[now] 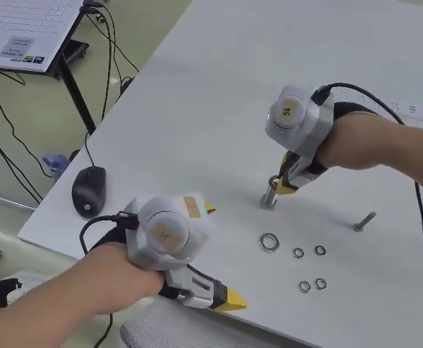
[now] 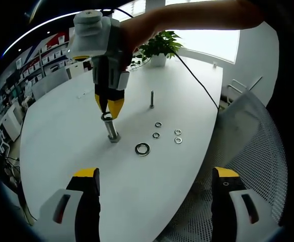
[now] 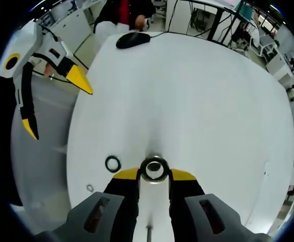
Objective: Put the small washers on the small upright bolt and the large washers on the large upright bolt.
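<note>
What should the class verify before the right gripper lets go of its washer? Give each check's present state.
1. Right gripper shut on the held large washer: ok.
2. Held washer at the top of the large bolt, not the small bolt: ok.
3. Washer's hole around the bolt's tip: cannot tell.
4. Both bolts upright: ok.
5. Left gripper open and apart from both bolts: ok.
6. All washers on bolts: not ok; a spare large washer and four small washers lie loose.
</note>
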